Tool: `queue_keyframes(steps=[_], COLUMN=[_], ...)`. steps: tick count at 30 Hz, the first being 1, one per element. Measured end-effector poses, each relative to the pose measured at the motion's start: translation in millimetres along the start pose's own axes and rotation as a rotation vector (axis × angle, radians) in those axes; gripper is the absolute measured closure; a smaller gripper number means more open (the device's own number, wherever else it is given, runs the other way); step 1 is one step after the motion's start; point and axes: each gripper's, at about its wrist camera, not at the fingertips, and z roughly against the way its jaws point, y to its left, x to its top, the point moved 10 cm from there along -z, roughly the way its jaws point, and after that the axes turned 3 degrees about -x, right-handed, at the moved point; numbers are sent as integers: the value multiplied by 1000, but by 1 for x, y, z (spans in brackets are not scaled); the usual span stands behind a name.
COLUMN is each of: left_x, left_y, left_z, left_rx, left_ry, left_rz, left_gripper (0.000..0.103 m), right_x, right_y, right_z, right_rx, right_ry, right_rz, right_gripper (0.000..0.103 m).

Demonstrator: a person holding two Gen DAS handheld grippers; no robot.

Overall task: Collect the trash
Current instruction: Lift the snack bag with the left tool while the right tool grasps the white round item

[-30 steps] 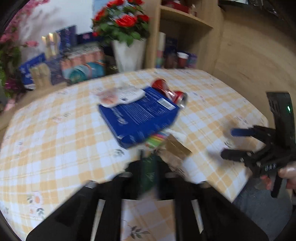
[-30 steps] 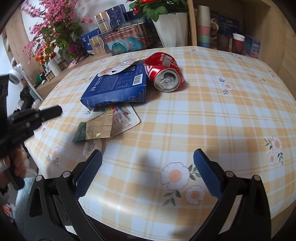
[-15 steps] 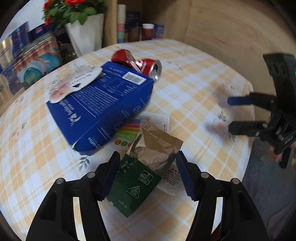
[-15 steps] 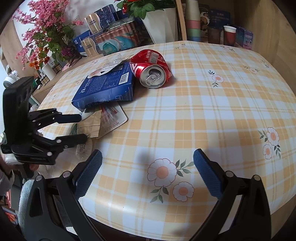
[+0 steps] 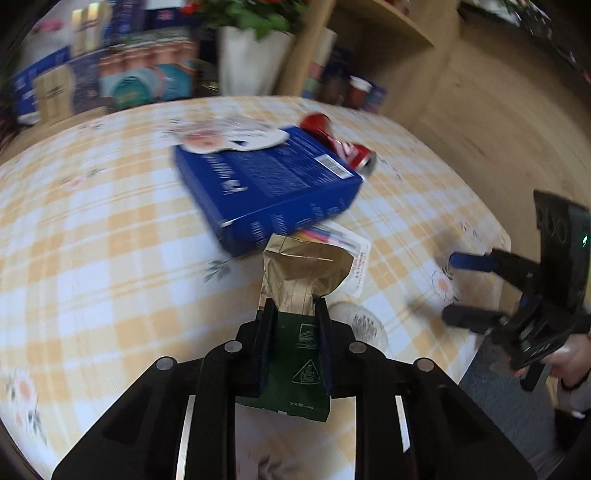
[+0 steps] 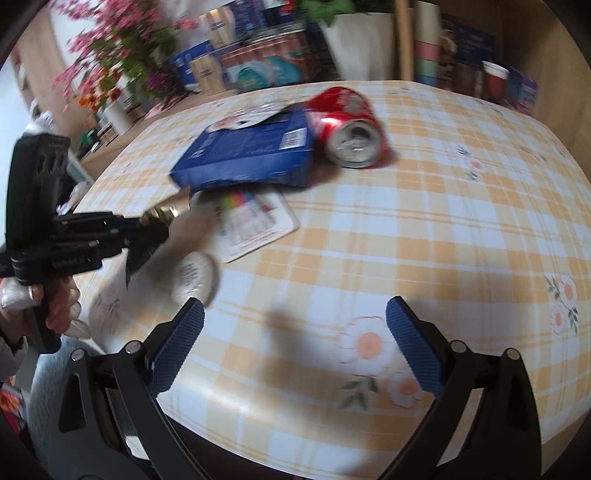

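Observation:
A crumpled packet (image 5: 306,269), green below and gold above, sits between the pads of my left gripper (image 5: 293,308). The jaws are closing and pinch its middle, and its gold end sticks out ahead. In the right wrist view the left gripper (image 6: 162,229) holds the packet (image 6: 173,208) just off the checked tablecloth (image 6: 406,206). My right gripper (image 6: 293,310) hangs open over the table's near edge with nothing between its fingers; in the left wrist view the right gripper (image 5: 450,288) is at the right. A blue box (image 5: 269,184), a crushed red can (image 5: 332,140) and a white card (image 5: 351,251) lie beyond.
A round white lid (image 6: 194,275) lies near the table edge beside the packet. A flat white wrapper (image 5: 229,136) rests on the blue box. A white flower pot (image 5: 247,66), stacked boxes and cups stand behind the table, beside a wooden shelf (image 5: 388,26).
The left jaws stood wide around the packet lying on the table; now they have narrowed onto it and it hangs slightly raised. The right gripper stayed open, shifting a little.

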Motion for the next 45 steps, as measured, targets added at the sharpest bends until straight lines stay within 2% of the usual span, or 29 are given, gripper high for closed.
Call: queue_keyframes(steps=[4, 5, 6, 7, 11, 13, 15, 17, 19, 21, 26, 35, 40, 45], left_x=[-10, -12, -15, -17, -27, -33, -39, -44, -49, -52, -56, -58, -62, -68], left_y=[8, 9, 11, 12, 20, 24, 27, 27, 26, 23, 11, -26, -52, -74], left_z=[30, 37, 46, 52, 77, 88, 99, 106, 112, 118, 134, 159, 174, 189], left_rx=[38, 48, 64, 76, 101, 108, 114, 109, 115, 117, 119, 108, 96, 92], left_ry=[-70, -85, -105, -123, -187, -211, -232, -244, -256, -264, -288, -313, -321, -333], left_rz=[91, 108, 126, 140, 221, 256, 287, 308, 313, 310, 301, 253, 221, 194], left_gripper=[82, 82, 82, 82, 82, 82, 82, 82, 82, 82, 82, 82, 82, 82], right_x=[3, 3, 3, 4, 7, 8, 10, 11, 11, 9, 8, 13, 3, -16], right_y=[31, 40, 45, 50, 68, 71, 73, 76, 78, 80, 80, 77, 75, 74], right_z=[-12, -17, -21, -25, -39, -43, -47, -48, -48, -46, -26, 51, 93, 120], right_rx=[28, 37, 39, 42, 39, 24, 4, -4, -30, -36, -15, 23, 45, 56], right_ry=[17, 29, 37, 47, 74, 85, 85, 86, 90, 89, 43, -120, -189, -214], right_rz=[82, 102, 114, 126, 155, 167, 175, 179, 200, 217, 192, 121, 96, 82], right_gripper=[9, 12, 22, 25, 28, 34, 36, 42, 55, 63, 63, 63, 63, 63])
